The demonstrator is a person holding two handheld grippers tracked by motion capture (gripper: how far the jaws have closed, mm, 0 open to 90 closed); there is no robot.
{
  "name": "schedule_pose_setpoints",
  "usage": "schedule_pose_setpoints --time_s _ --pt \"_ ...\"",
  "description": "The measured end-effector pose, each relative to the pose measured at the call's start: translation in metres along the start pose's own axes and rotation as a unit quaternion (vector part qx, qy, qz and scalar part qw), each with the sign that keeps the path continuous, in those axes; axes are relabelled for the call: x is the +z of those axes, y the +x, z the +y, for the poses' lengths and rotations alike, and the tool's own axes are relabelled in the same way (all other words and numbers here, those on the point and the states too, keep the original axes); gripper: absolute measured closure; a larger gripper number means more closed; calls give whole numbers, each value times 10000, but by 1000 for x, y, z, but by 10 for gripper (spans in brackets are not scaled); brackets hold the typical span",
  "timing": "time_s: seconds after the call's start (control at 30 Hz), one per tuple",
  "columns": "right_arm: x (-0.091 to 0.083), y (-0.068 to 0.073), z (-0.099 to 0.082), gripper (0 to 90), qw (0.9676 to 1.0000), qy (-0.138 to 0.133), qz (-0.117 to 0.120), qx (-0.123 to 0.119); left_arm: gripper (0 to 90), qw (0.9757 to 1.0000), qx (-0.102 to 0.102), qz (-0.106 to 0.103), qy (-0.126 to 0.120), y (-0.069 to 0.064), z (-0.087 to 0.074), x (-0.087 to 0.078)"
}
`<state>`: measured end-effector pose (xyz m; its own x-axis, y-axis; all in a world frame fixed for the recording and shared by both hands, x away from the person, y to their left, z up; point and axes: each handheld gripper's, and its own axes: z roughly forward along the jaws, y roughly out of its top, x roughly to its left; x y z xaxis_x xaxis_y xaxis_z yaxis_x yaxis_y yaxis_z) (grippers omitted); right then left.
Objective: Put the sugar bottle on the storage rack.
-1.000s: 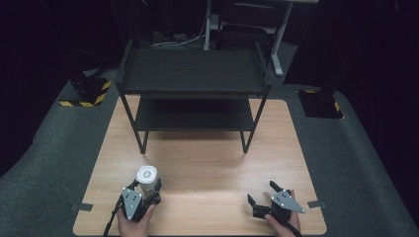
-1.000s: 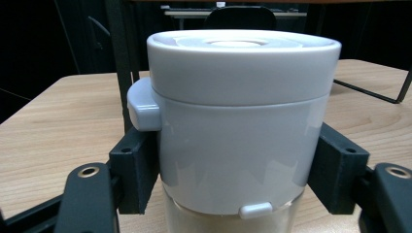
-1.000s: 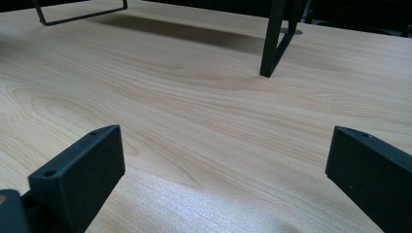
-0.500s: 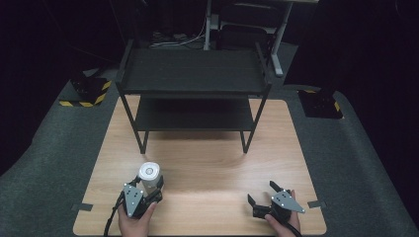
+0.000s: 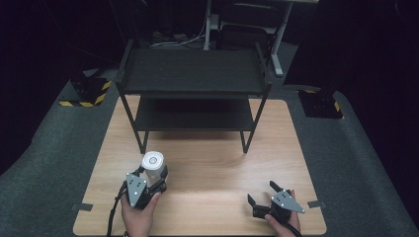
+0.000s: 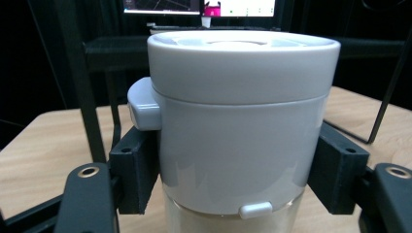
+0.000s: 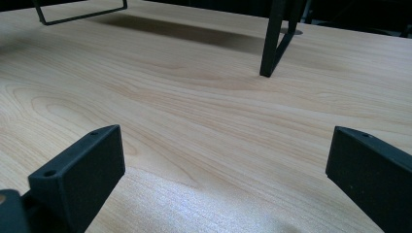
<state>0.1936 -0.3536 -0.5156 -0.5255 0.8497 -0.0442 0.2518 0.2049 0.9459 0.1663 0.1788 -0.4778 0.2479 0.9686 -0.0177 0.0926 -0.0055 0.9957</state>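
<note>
A white lidded cup [image 5: 152, 166] stands upright between the jaws of my left gripper [image 5: 154, 178], near the table's front left. In the left gripper view the cup [image 6: 240, 131] has a wide white lid over a clear lower body, and both black pads [image 6: 136, 174] press on its sides. My right gripper [image 5: 261, 194] rests low at the front right of the table, jaws spread wide. In the right gripper view its fingers [image 7: 80, 177] have only bare wood between them.
A black two-tier metal rack [image 5: 193, 81] stands across the back half of the wooden table [image 5: 207, 163]; one of its legs [image 7: 273, 41] is ahead of my right gripper. Dark carpet surrounds the table. Black-and-yellow striped bases [image 5: 86, 94] sit on the floor at both sides.
My left gripper has lifted the cup and carried it slightly away from the front edge toward the rack. The right gripper has stayed where it was.
</note>
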Motion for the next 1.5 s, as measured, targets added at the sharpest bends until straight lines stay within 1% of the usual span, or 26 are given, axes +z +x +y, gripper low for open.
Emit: schedule_pose_setpoints --time_s 0.03,0.07,0.1,0.23,0.27,0.3,0.37,0.5,0.63,0.9,1.1,1.17,1.2,1.27,1.4,1.47,1.5 --pt "0 0 0 3 10000 -1 -1 -1 300 10000 14 6 -12 -1 4 2" --pt "0 0 0 3 10000 -3 2 -2 300 10000 50 25 -53 -3 12 5" --pt "0 0 0 3 10000 -3 2 -2 300 10000 50 25 -53 -3 12 5" --pt "0 0 0 3 10000 -7 4 18 300 9999 72 63 -131 -7 25 13" --pt "0 0 0 3 10000 -9 5 21 300 9998 91 73 -183 -9 33 17" --pt "0 0 0 3 10000 -9 5 21 300 9998 91 73 -183 -9 33 17" --pt "0 0 0 3 10000 -12 7 19 300 9997 118 81 -210 -10 40 21" --pt "0 -1 0 3 10000 -11 10 16 300 9994 92 100 -324 -11 53 31" --pt "-1 -1 -1 3 10000 -26 15 25 300 9991 50 87 -414 -11 63 38" --pt "-1 -2 -1 3 10000 -40 32 46 300 9985 54 118 -534 -13 83 53" --pt "-1 -3 -2 3 10000 -50 48 54 300 9982 46 175 -575 -13 92 62" --pt "-1 -3 -2 3 10000 -52 55 53 300 9981 81 189 -585 -12 97 69" --pt "-1 -3 -2 3 10000 -52 55 53 300 9981 81 189 -585 -12 97 69" --pt "-2 -3 -2 3 9999 -59 64 55 300 9981 105 196 -574 -13 101 74" --pt "-2 -4 -2 3 9999 -64 71 58 300 9982 109 212 -556 -13 102 80" --pt "-2 -4 -2 3 9999 -71 80 54 300 9983 59 221 -536 -13 103 86" --pt "-2 -4 -2 3 9999 -71 80 54 300 9983 59 221 -536 -13 103 86"
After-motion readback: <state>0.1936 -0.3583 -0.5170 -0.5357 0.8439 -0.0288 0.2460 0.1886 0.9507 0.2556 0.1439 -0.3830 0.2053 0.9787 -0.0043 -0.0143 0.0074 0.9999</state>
